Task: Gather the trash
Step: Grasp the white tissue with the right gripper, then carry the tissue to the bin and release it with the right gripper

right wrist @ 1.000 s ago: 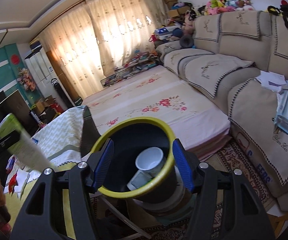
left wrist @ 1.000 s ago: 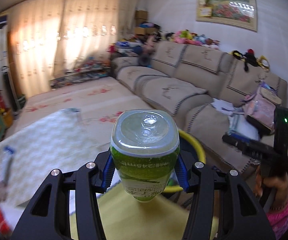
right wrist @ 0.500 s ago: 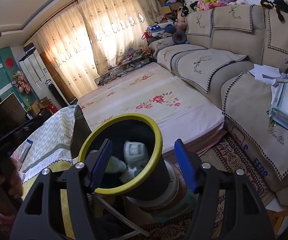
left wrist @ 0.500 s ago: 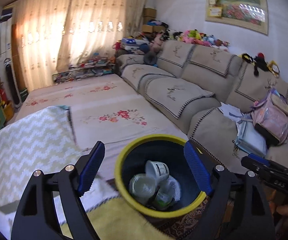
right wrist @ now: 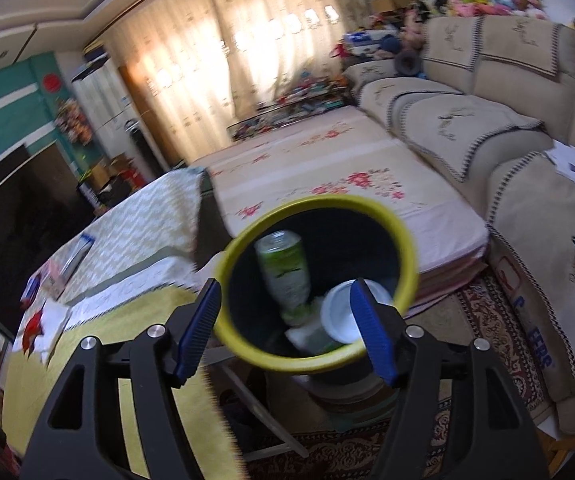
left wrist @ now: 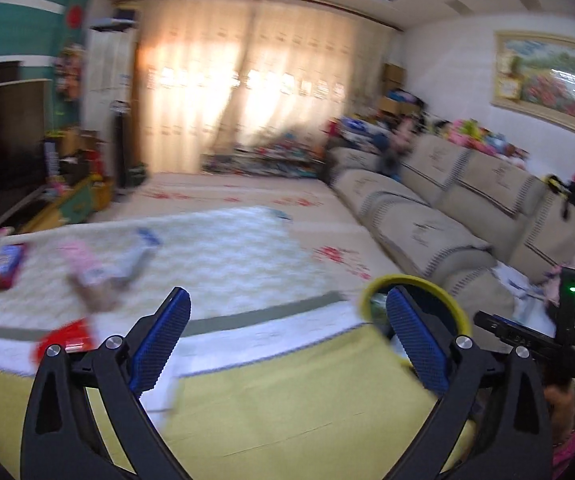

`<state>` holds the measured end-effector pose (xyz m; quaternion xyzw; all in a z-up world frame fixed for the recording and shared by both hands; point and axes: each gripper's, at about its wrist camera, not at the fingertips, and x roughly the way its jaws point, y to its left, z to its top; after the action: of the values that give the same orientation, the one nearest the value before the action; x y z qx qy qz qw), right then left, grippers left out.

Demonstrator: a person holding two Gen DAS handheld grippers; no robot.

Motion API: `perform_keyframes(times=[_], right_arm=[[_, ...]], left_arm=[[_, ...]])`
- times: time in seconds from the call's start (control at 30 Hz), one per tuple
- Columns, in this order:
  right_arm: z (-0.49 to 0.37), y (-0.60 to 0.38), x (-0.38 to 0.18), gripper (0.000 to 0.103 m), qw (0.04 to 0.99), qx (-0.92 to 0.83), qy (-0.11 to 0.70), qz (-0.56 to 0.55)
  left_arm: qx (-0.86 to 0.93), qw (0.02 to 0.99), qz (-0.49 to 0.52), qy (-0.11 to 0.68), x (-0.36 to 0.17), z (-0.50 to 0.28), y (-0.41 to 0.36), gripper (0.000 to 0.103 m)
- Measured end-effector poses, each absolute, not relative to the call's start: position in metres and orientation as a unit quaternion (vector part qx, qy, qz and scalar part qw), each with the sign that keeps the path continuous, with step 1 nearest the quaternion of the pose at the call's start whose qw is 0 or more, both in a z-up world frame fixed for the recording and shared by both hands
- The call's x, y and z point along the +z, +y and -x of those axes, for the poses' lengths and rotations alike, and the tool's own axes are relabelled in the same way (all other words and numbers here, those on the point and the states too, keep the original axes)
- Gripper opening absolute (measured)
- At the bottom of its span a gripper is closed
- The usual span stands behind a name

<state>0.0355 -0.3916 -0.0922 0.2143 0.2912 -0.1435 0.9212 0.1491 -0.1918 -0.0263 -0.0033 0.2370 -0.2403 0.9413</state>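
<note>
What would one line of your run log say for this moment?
left gripper: opening, empty | right gripper: opening, around bin rim | green bottle: in bin | wrappers: on table

Both wrist cams are looking fwd along their fingers, tilted down. Left cam is facing over the table (left wrist: 247, 412) toward the curtains (left wrist: 247, 80). Right cam is sitting close above the bin (right wrist: 405, 240), looking into it. Both are sharing bin, table, curtains, sofa (left wrist: 439, 208).
</note>
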Motion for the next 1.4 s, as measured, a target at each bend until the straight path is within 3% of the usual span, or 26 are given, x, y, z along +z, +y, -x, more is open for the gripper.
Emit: perform_keyframes(times=[0.3, 0.5, 0.73, 1.1, 1.2, 1.33, 1.4], right_arm=[[-0.114, -0.247, -0.097, 0.064, 0.928, 0.009, 0.347, -0.136], [-0.159, -0.150, -0.097, 0.064, 0.922, 0.101, 0.364, -0.079], [-0.201, -0.071, -0.101, 0.064, 0.908, 0.137, 0.396, 0.006], [-0.232, -0.042, -0.129, 0.064, 0.887, 0.127, 0.440, 0.068], [-0.231, -0.043, -0.129, 0.056, 0.887, 0.130, 0.439, 0.065], [-0.230, -0.041, -0.127, 0.024, 0.887, 0.139, 0.437, 0.059], [-0.229, -0.040, -0.127, 0.014, 0.885, 0.145, 0.438, 0.054]], left_arm=[[-0.080, 0.972, 0.025, 0.218, -0.029, -0.119, -0.041, 0.098], [-0.044, 0.971, 0.052, 0.228, -0.041, -0.109, 0.020, 0.098], [-0.055, 0.967, 0.067, 0.238, -0.053, -0.107, 0.029, 0.098], [-0.069, 0.962, 0.076, 0.252, -0.063, -0.118, 0.015, 0.098], [-0.069, 0.960, 0.079, 0.258, -0.066, -0.120, 0.016, 0.098], [-0.070, 0.959, 0.079, 0.265, -0.070, -0.122, 0.014, 0.098], [-0.071, 0.958, 0.078, 0.266, -0.071, -0.122, 0.013, 0.098]])
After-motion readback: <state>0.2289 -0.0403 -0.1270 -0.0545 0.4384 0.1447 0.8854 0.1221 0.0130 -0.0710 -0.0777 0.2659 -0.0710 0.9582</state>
